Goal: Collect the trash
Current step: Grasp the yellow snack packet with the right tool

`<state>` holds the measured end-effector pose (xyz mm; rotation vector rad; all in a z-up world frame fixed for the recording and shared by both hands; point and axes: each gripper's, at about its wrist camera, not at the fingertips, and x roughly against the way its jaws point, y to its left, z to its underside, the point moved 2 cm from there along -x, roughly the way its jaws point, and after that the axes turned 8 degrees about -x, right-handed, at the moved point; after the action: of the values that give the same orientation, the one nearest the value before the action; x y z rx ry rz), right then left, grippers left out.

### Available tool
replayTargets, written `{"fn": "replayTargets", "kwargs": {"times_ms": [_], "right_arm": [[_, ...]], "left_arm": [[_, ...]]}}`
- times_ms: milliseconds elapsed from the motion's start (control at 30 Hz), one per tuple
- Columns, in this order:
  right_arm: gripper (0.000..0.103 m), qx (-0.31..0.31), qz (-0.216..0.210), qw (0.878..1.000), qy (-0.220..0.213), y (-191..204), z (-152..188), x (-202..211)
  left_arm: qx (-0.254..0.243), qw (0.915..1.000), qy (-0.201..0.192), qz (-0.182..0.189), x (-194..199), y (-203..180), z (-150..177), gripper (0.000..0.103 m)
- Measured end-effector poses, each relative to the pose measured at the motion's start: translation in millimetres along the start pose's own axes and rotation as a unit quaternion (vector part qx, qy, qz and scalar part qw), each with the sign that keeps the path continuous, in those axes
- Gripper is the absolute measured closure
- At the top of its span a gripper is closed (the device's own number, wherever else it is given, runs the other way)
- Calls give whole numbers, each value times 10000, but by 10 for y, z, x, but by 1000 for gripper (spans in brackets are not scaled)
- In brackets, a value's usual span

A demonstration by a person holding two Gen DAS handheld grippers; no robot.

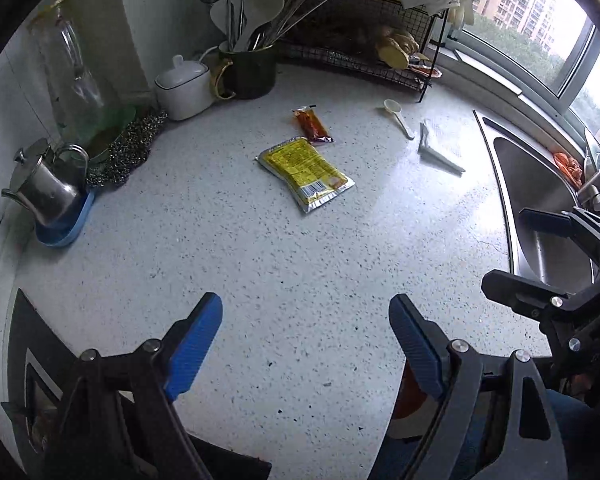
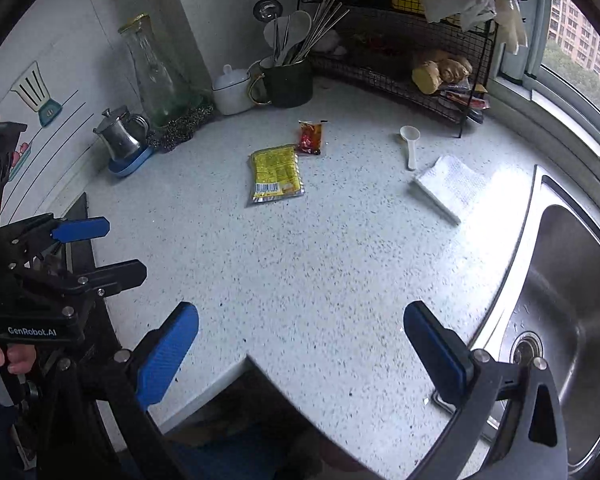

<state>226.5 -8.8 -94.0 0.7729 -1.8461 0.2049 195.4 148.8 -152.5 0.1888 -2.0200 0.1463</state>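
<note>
Nearby, a spoon [image 2: 410, 142] lies between red sachet [image 2: 310, 137] and napkin [image 2: 452, 186].

Both the left gripper [image 1: 306, 340] and the right gripper [image 2: 300, 344] have black, scissor-like linkage arms joined by silver round-headed screws, ribbed blue pads on the fingertips [image 2: 168, 354], and white "GenRobot.AI" lettering on a black body.
</note>
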Motion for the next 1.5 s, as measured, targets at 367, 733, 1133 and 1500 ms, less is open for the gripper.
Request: {"fn": "replayTargets", "kwargs": {"times_ms": [367,733,1133,1500], "right_arm": [[1,339,-235,9965,723,240,-667,-802],[1,538,-199,9960,684,490,-1016,-1479],[1,332,-8,9946,982,612,-1262,-1918],[58,916,478,9916,772,785,-1302,-1988]], "left_arm": [[-106,9991,394,116,-467,643,-393,19],[33,9979,649,-50,-780,1161,-484,19],[130,9969,765,158,-1020,1338,-514,19],[147,9961,864,122,-1060,1329,-496,19]]}}
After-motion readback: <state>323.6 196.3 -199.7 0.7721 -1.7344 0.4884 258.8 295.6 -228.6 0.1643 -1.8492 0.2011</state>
